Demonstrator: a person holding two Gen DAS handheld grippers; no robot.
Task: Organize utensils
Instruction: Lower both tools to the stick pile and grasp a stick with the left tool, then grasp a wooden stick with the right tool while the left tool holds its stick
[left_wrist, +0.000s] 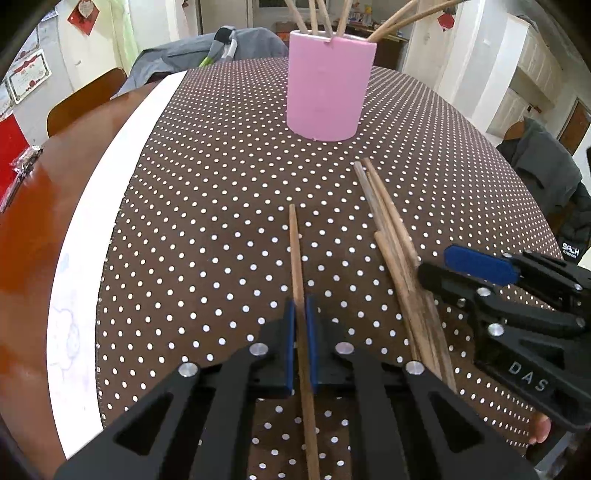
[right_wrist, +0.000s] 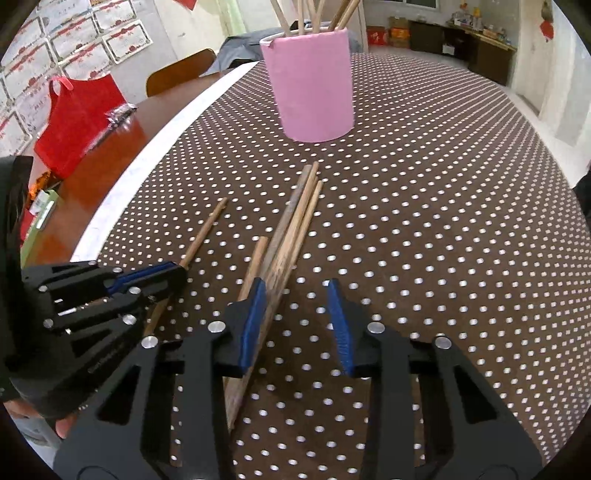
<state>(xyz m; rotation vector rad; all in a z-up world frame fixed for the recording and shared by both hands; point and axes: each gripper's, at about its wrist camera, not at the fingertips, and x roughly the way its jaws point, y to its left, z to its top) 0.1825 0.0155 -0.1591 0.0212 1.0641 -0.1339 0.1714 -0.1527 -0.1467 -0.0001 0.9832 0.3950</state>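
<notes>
Chopsticks lie loose on a brown polka-dot tablecloth (left_wrist: 221, 184), with a pink holder (left_wrist: 327, 86) standing farther back, upright and already bristling with more sticks. The left gripper (left_wrist: 301, 345) is clenched on a single chopstick (left_wrist: 295, 251), its blue pads pressed against both sides of the shaft, whose far end points toward the holder. Just to its right a bundle of chopsticks (right_wrist: 291, 229) rests side by side on the cloth. The right gripper (right_wrist: 297, 325) hangs over that bundle with its jaws apart: the left pad touches or nearly touches the sticks, the right pad stands clear, so nothing is grasped. A red bag (right_wrist: 79, 122) sits on the bare wood table (right_wrist: 110, 155).
</notes>
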